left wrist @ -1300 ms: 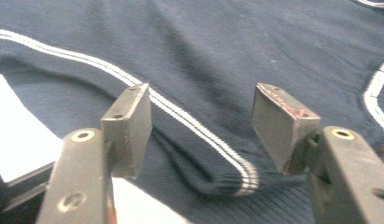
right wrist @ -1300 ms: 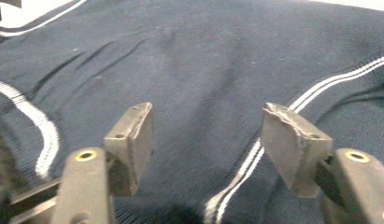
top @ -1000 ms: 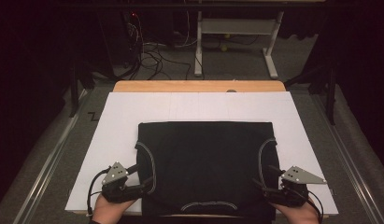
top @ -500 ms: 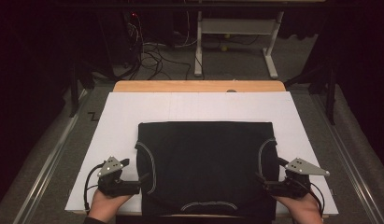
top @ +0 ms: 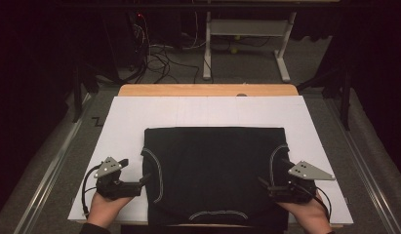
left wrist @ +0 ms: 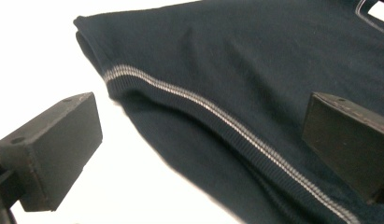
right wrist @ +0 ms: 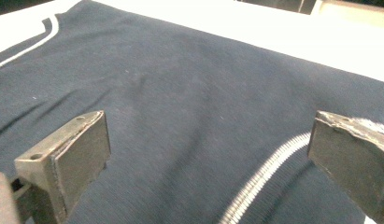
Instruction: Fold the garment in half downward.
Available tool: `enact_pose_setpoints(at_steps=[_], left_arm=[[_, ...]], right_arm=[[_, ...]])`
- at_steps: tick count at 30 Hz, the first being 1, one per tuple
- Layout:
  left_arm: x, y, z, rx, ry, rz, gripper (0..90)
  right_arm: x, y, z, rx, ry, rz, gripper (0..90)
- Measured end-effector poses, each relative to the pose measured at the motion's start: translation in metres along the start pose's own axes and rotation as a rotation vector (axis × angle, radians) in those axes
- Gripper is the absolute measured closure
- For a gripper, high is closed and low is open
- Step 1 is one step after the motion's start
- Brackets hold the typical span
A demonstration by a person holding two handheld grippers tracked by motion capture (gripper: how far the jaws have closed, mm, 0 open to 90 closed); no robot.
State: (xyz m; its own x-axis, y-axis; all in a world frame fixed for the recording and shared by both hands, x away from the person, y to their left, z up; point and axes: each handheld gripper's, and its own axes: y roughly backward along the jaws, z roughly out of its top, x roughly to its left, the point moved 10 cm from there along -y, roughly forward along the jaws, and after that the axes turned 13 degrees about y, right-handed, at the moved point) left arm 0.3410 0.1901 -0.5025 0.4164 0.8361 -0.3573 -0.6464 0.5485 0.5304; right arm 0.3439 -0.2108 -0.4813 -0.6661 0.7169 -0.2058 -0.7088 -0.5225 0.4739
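White sheeting covers the table, with dark floor and tangled cables behind it. On the sheet lies a folded dark garment with pale piping. The left gripper sits just off the garment's edge, its jaws having just been opening and now spread wide, nothing pinched between them; the striped seam runs across ahead of it. The right gripper hovers over the garment's opposite edge, likewise released after just opening, cloth lying below and ahead of its parted jaws.
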Motion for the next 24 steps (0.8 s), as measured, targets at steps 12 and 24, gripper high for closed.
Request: enact_pose_setpoints(at_steps=[12, 24], left_arm=[[0.022, 0.0, 0.035, -0.04, 0.021, 0.0, 0.0], [0.03, -0.018, 0.056, -0.045, 0.044, -0.002, 0.0]], right_arm=[[0.031, -0.025, 0.035, -0.024, 0.047, 0.046, 0.0], [0.075, -0.054, 0.048, -0.009, 0.109, 0.112, 0.0]])
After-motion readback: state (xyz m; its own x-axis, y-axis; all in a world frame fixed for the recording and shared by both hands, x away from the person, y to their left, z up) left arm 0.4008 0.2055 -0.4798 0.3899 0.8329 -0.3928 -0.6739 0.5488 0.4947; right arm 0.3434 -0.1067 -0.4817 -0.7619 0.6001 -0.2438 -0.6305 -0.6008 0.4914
